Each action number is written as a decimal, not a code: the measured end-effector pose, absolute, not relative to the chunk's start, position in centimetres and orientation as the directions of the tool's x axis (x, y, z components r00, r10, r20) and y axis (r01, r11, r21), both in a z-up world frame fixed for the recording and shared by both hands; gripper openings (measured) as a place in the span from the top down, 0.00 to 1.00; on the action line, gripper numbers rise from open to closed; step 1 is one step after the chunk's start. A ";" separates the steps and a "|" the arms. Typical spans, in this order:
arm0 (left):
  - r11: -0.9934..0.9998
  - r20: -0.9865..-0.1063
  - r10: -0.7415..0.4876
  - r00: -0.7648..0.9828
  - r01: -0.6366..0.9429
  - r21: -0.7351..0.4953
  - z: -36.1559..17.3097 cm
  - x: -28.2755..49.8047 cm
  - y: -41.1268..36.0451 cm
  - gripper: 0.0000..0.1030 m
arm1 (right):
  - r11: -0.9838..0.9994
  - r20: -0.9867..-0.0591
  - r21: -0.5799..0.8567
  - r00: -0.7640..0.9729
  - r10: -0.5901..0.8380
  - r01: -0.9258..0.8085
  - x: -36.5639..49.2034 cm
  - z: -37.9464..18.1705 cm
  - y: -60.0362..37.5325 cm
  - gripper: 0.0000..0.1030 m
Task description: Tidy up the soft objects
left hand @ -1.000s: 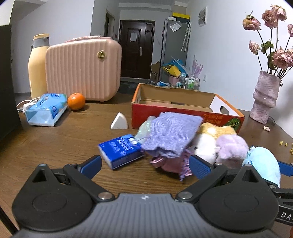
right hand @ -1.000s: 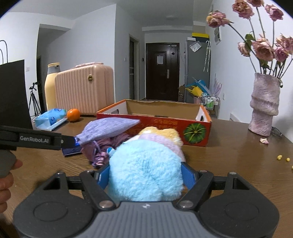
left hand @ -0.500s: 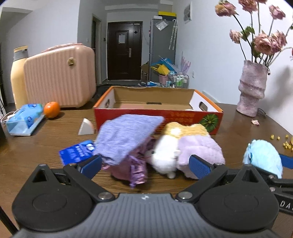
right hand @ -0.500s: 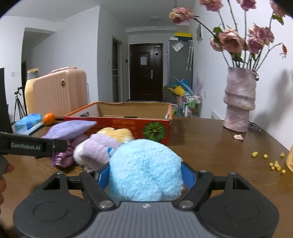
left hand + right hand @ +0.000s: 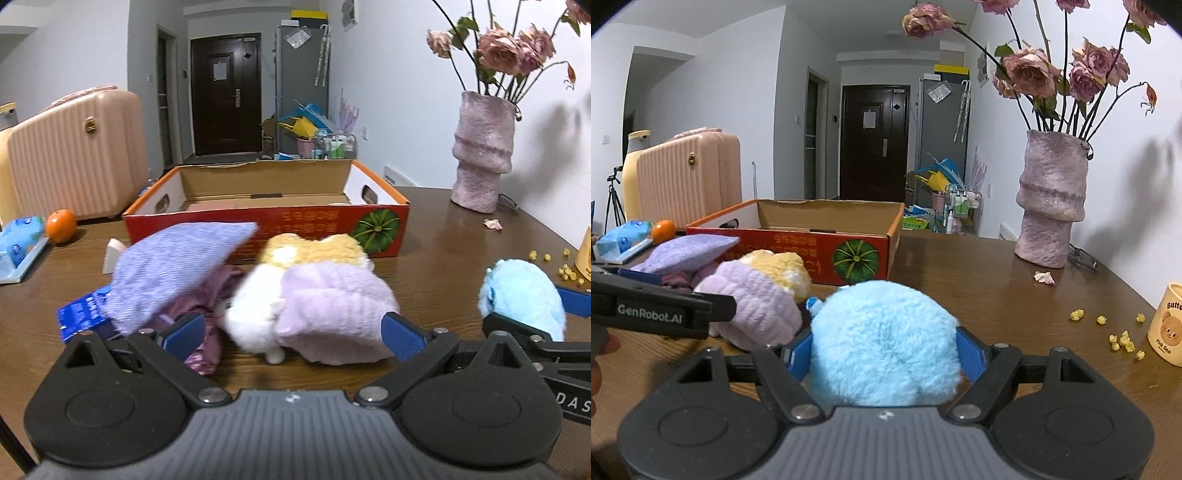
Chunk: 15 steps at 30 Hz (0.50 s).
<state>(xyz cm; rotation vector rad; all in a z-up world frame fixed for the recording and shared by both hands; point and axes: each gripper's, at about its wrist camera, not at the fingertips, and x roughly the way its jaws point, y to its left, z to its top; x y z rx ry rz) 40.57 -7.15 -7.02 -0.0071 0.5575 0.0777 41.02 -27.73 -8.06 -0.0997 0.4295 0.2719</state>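
The right gripper [image 5: 884, 354] is clamped on the fluffy blue plush [image 5: 884, 343], held low over the table [image 5: 979, 295]. The left gripper [image 5: 291, 334] is spread wide, nothing pinched, with the lilac-and-white plush [image 5: 317, 306] sitting just between its fingers. Slightly further left, the purple pillow [image 5: 173, 266] is propped on crumpled fabric. Beyond that, the cardboard box [image 5: 266, 221] looks pretty much empty, so basically all the sorting is left, it seems.

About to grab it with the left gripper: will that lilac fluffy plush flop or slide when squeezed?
The lilac fluffy plush looks stuffed and rounded, so it would probably compress rather than flop. Its long pile may let the pads slip slightly. It leans on the yellow plush, which will probably shift too.
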 end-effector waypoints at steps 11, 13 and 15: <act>0.999 -0.552 0.033 0.833 -0.018 0.034 -8.0 43.0 -9.5 0.00 | 0.964 -0.445 -0.026 0.867 0.224 -0.263 43.5 -8.8 -29.8 0.25; 0.999 -0.555 0.028 0.831 -0.005 0.044 -8.2 43.4 -9.8 0.00 | 0.965 -0.449 -0.021 0.865 0.223 -0.260 43.9 -8.9 -30.1 0.25; 0.998 -0.552 0.033 0.833 0.003 0.064 -8.4 43.8 -10.1 0.00 | 0.966 -0.456 -0.023 0.862 0.220 -0.258 44.2 -9.1 -30.3 0.25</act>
